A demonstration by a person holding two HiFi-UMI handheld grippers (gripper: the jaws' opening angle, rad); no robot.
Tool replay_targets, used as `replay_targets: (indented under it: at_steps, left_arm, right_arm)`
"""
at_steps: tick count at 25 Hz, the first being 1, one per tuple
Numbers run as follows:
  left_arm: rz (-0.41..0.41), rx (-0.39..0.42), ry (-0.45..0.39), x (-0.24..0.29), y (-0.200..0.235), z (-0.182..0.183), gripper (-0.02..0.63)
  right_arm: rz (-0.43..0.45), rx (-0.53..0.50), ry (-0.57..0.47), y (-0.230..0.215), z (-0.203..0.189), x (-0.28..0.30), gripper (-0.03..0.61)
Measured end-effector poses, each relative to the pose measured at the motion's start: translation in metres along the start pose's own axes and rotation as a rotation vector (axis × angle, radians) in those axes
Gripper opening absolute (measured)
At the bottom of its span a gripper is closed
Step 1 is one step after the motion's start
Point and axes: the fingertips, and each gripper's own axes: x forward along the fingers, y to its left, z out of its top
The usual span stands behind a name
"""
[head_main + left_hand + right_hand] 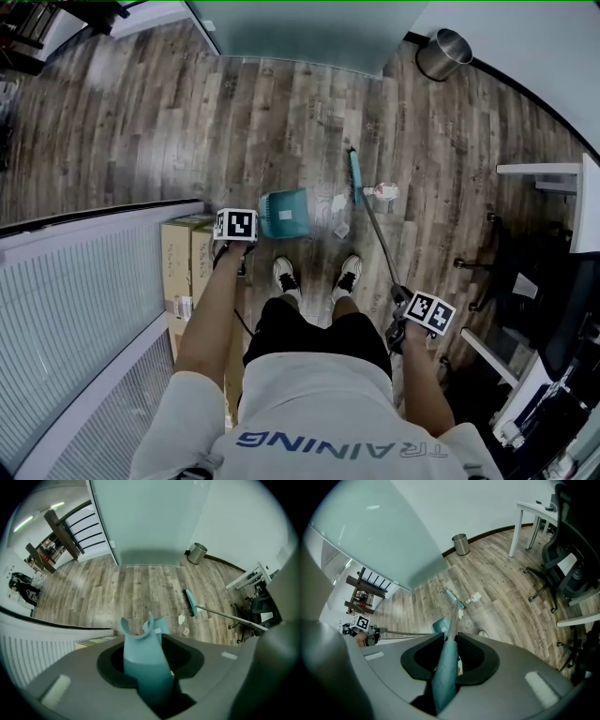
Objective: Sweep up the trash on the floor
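My right gripper (449, 663) clamps the broom (378, 234), its handle slanting forward, head down on the floor (141, 122). My left gripper (147, 662) grips the upright handle of the dustpan (283, 214).

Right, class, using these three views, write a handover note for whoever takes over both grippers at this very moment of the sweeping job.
Left gripper: shut on the dustpan handle; the dustpan stands on the floor just ahead of the shoes.
Right gripper: shut on the broom handle; the broom head rests on the floor beyond the paper scraps.
Done: both tools in hand.
Left: sweep the scraps and the white trash beside the broom head into the dustpan; a metal bin stands by the far wall.
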Motion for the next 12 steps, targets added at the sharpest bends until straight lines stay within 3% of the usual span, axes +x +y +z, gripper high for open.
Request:
replay_targets:
  at_steps: [4,12]
  left_arm:
    - [0.062,0.044,0.028,0.002,0.004,0.001,0.088]
    - [0.076,0.044,0.035,0.000,0.016,0.000,0.069]
  right_arm:
    - [-0.005,-0.003,0.001,-0.003,0.002,0.002,0.109]
    - [-0.030,-0.014,0.026,-0.009,0.003,0.011,0.109]
